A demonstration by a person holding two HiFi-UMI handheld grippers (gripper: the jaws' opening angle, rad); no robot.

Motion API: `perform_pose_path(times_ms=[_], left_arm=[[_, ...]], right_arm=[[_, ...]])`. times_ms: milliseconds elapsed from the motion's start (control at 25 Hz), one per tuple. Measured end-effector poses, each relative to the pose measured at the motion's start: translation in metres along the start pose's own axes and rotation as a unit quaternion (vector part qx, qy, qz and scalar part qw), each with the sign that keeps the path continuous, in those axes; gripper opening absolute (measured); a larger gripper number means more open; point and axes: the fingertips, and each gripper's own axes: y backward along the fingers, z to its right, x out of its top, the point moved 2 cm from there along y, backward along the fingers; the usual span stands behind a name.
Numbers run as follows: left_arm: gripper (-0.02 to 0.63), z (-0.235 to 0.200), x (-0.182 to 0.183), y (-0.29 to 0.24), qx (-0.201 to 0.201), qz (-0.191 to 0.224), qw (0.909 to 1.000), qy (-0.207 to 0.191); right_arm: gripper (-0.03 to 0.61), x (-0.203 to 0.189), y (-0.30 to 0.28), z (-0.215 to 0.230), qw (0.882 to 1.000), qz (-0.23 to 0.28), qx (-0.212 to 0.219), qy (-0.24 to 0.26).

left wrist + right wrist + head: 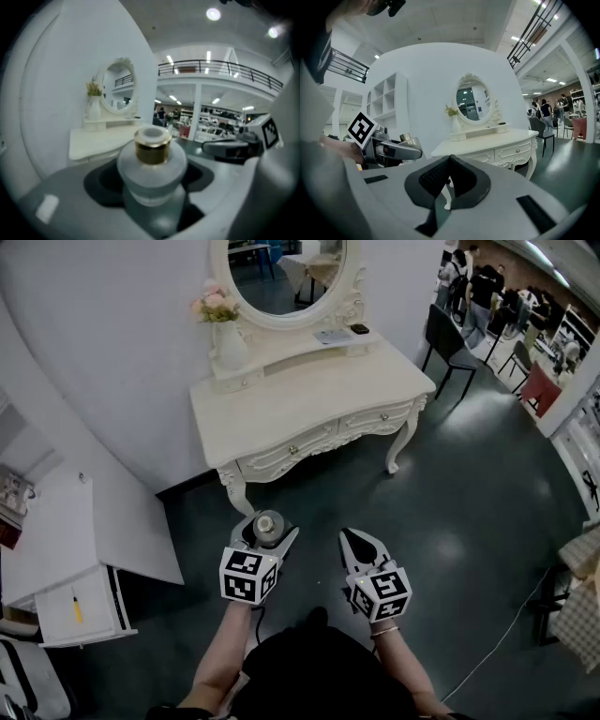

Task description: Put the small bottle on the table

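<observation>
Bottle (151, 164) gripped in L gripper (270, 527) | R gripper (352, 534) closed, empty | table (309, 399) ahead

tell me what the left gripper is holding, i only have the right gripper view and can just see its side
Observer: The left gripper is shut on the small bottle: frosted body, gold collar, upright between the jaws.
Operator: is it over the table yet
Observer: No. From the head view both it and the right gripper hang over dark floor, short of the front edge of the white dressing table.
Operator: which part of the table is nearest
Observer: Its left front leg, just ahead of the left gripper.
</observation>
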Motion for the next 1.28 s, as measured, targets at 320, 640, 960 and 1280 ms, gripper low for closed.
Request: perform_pose_path(times_ms=[320, 640, 960, 1280], left_arm=[[0.336, 0.004, -0.006, -0.004, 0.005, -0.009, 0.9999, 0.000], [0.336, 0.005, -0.003, -0.013, 0.017, -0.010, 0.9998, -0.005], [0.336, 0.007, 0.004, -0.025, 0.024, -0.008, 0.9996, -0.011], [0.336, 0.003, 0.009, -0.046, 0.028, -0.022, 0.9993, -0.012]], right_arm=[[0.005, -0.001, 0.001, 0.010, 1.000, 0.002, -0.003, -0.009], [0.005, 0.002, 0.000, 0.020, 1.000, 0.010, 0.009, -0.007], [0.006, 0.007, -0.001, 0.032, 1.000, 0.016, 0.012, -0.006], [0.006, 0.007, -0.008, 0.046, 1.000, 0.011, 0.011, -0.012]])
